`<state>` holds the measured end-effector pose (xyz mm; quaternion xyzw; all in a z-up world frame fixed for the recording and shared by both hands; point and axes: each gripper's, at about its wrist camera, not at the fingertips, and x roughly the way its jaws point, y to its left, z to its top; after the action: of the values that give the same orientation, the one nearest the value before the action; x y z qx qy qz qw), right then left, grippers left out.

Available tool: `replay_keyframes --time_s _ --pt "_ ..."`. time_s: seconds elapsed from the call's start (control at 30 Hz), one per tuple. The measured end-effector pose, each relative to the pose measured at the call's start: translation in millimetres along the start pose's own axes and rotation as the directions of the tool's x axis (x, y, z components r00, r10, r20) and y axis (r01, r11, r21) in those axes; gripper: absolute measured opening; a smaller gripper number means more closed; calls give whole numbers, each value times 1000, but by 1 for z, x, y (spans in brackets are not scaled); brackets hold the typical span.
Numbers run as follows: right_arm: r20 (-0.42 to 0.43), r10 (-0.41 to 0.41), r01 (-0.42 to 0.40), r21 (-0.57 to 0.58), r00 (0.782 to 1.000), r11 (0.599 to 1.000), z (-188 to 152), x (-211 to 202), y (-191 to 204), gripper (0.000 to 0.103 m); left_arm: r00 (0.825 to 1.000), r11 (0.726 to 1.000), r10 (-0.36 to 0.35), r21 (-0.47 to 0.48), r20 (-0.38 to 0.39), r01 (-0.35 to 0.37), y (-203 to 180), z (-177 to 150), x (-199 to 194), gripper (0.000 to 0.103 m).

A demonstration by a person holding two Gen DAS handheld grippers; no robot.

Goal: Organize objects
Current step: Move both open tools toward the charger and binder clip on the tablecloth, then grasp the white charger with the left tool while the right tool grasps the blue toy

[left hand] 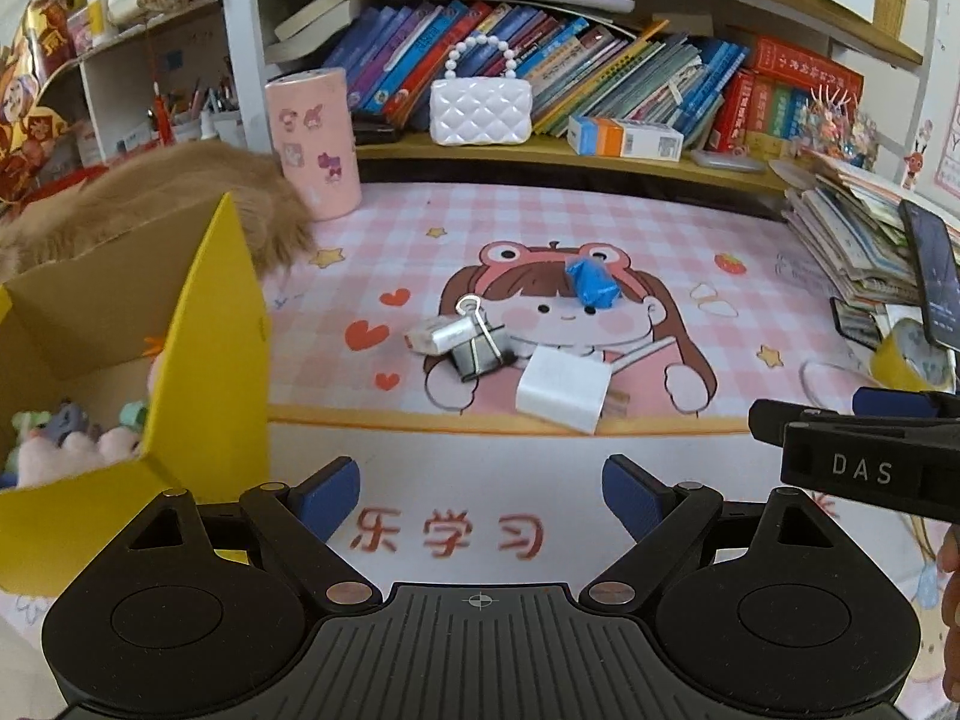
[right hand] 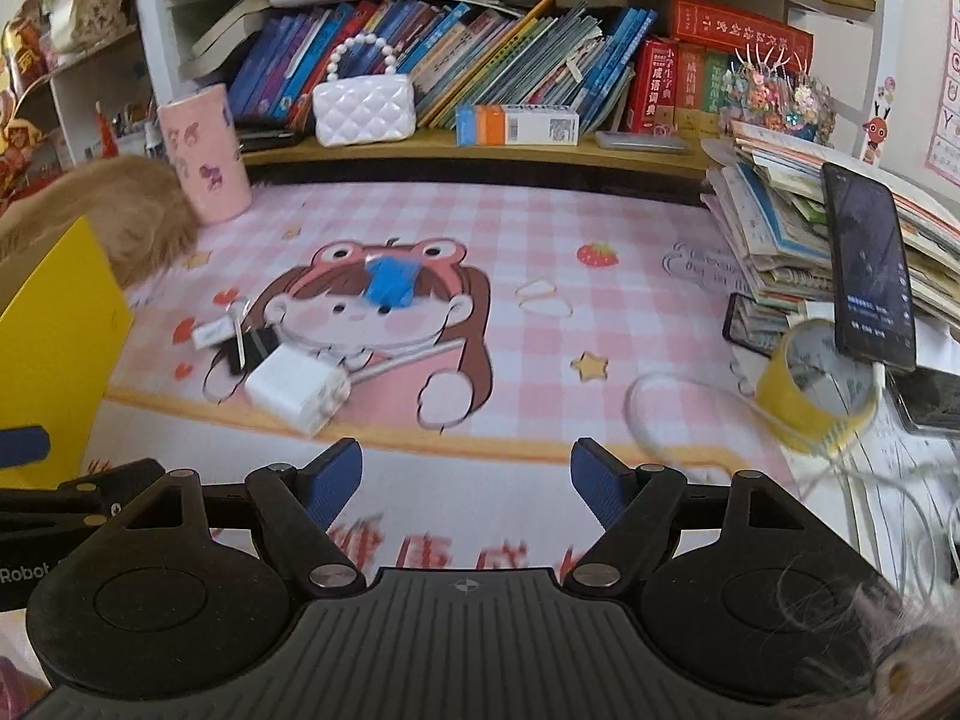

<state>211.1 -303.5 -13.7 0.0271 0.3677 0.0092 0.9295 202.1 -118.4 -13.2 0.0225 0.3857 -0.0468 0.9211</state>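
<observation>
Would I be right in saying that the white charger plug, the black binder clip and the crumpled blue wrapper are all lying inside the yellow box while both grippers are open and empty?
Not quite: the white charger plug, black binder clip and crumpled blue wrapper lie on the pink desk mat, outside the yellow box, as the left wrist view shows. The left gripper and right gripper are indeed open and empty.

White charger (left hand: 563,389), black binder clip (left hand: 482,347), small white packet (left hand: 433,334) — clustered on pink mat (left hand: 600,228), crumpled blue wrapper (left hand: 593,283) nearby
</observation>
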Motion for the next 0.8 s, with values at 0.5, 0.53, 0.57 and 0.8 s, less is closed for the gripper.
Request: replay_keyframes --time_s 0.5,0.53,0.57,0.8 --pt "6 17 -17 -8 1000 1000 40 49 -13 75 999 999 4 45 -47 -2 -31 24 60 90" --pt "6 13 -13 -10 1000 1000 43 52 -14 75 999 999 4 54 -49 -2 -34 25 64 90" --pt "3 15 -15 -10 1000 1000 45 56 -14 75 999 998 3 63 -50 0 -37 25 68 90" --pt "0 11 -11 0 1000 1000 59 75 -17 75 997 995 -19 96 -76 27 -51 31 97 90"
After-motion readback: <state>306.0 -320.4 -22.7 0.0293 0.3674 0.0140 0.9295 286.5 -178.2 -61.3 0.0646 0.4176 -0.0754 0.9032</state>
